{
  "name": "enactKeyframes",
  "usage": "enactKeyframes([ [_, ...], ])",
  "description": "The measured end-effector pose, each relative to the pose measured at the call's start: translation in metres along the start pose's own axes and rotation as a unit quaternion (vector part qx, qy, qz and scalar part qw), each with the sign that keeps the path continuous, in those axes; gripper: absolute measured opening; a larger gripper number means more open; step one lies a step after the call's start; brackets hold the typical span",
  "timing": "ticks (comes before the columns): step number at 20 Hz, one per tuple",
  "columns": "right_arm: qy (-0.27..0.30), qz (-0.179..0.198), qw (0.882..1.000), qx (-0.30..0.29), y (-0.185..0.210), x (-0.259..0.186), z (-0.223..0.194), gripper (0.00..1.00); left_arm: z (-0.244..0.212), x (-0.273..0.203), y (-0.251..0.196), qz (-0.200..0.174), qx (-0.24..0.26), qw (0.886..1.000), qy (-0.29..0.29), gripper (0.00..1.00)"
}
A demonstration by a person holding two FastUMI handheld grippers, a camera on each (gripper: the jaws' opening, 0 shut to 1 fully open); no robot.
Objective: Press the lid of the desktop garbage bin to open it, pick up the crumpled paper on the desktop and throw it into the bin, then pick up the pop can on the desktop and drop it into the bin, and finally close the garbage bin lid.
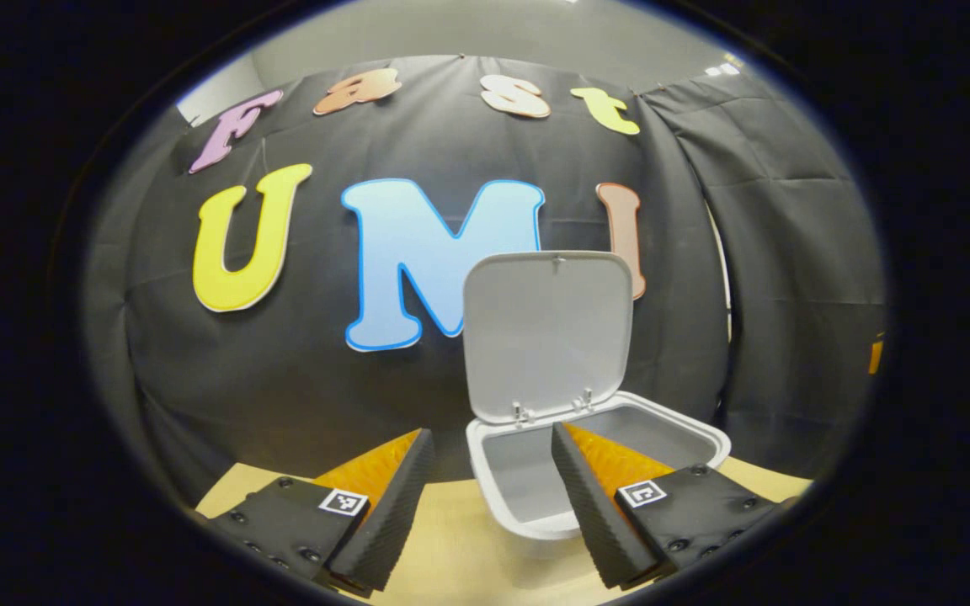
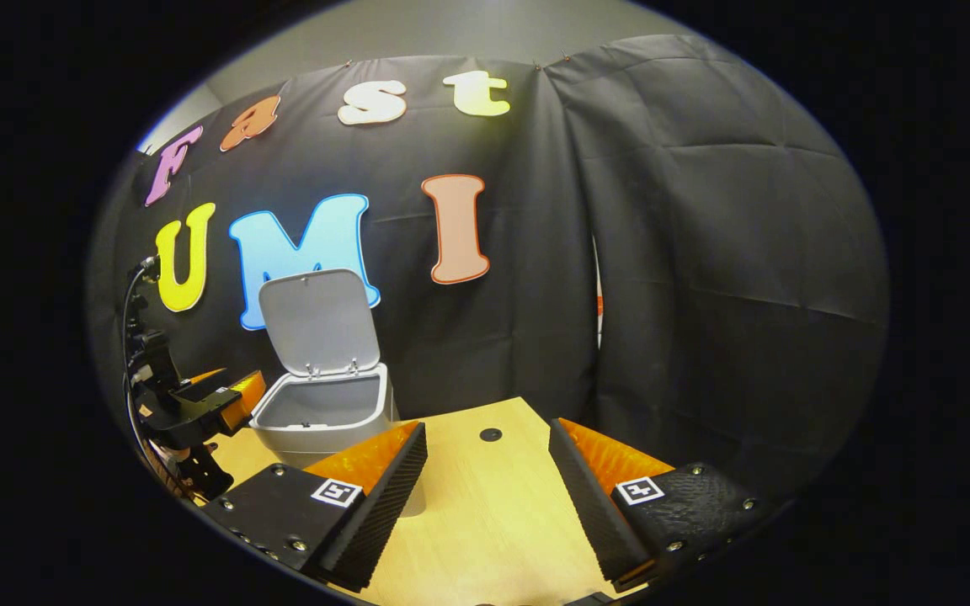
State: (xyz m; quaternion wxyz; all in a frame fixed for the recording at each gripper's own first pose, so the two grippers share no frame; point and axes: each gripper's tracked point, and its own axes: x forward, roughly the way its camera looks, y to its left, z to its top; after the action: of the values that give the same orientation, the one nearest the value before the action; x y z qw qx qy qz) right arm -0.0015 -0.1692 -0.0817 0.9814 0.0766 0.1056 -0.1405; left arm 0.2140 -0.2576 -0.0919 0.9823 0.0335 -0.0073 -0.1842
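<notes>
The white desktop bin [image 1: 527, 497] stands on the wooden table with its lid [image 1: 548, 332] swung up and upright. Inside, the part I see is bare. My left gripper [image 1: 492, 450] is open and hovers just in front of the bin's near rim, nothing between its fingers. In the right gripper view the same bin [image 2: 321, 412] sits at the left with its lid [image 2: 318, 321] raised, and the left gripper [image 2: 237, 400] hangs beside the bin's left side. My right gripper [image 2: 487, 442] is open over the bare tabletop, to the right of the bin.
The wooden tabletop [image 2: 485, 513] has a small dark round hole [image 2: 491, 435] near its far edge. Black cloth walls close the booth right behind the bin and along the right side.
</notes>
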Motion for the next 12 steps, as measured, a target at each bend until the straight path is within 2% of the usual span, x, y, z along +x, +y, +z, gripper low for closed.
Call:
enactKeyframes([
  [12,0.008,0.066,0.998,-0.023,0.063,-0.002,-0.012,0.94,0.000,-0.051,0.089,0.070,-0.006,0.998,0.004,0.88],
])
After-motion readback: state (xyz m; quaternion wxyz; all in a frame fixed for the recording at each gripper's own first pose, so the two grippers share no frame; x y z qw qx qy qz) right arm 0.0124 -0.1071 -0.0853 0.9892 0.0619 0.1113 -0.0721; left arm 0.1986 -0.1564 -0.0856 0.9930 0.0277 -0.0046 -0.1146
